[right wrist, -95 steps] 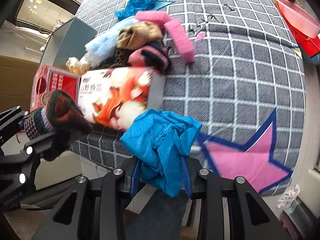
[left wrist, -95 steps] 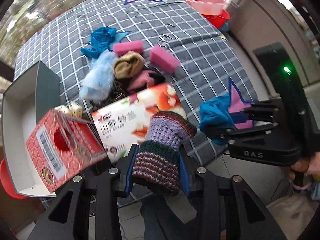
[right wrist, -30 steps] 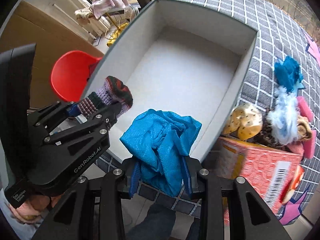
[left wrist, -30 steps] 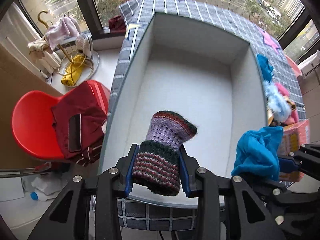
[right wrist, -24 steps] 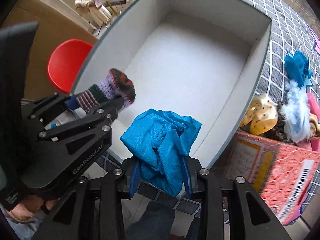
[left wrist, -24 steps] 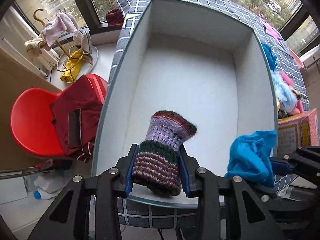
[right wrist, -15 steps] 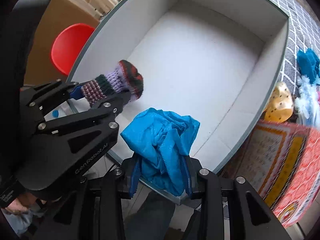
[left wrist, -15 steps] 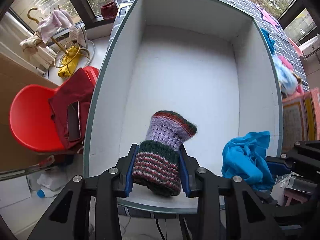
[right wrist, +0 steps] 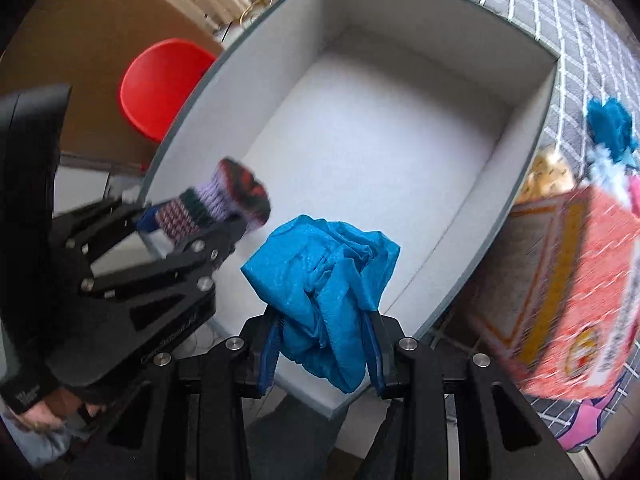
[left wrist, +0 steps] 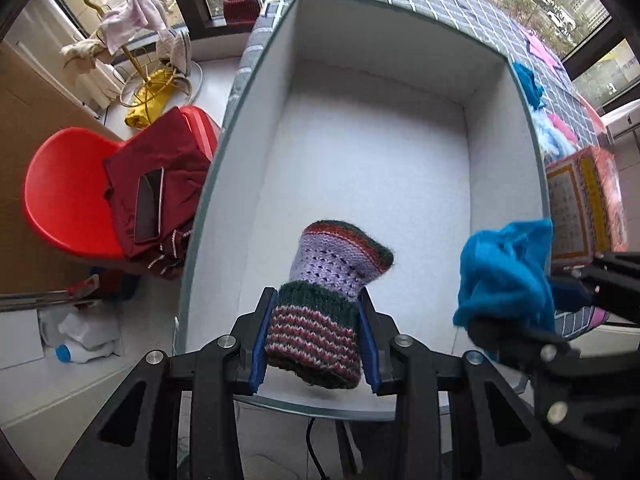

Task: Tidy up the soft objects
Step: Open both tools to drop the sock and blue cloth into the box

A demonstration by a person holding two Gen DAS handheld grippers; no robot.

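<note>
My left gripper (left wrist: 316,340) is shut on a striped knitted sock (left wrist: 328,288) in purple, green and red, and holds it over the near end of a large grey box (left wrist: 380,184) whose floor is bare. My right gripper (right wrist: 324,346) is shut on a crumpled blue cloth (right wrist: 324,276) above the box (right wrist: 380,128) near its front right wall. In the right wrist view the left gripper (right wrist: 224,216) with the sock (right wrist: 228,196) sits just to the left of the cloth. The left wrist view shows the blue cloth (left wrist: 508,276) at the right.
A red printed carton (right wrist: 576,292) lies on the checked tablecloth (right wrist: 580,36) right of the box, with blue and pale fluffy items (right wrist: 612,136) behind it. On the floor to the left stands a red chair (left wrist: 76,192) with dark red clothing and a phone (left wrist: 149,204).
Both grippers have moved from the table's edge to over the box. In the last second the left one slid further in over the box floor, and each kept its hold.
</note>
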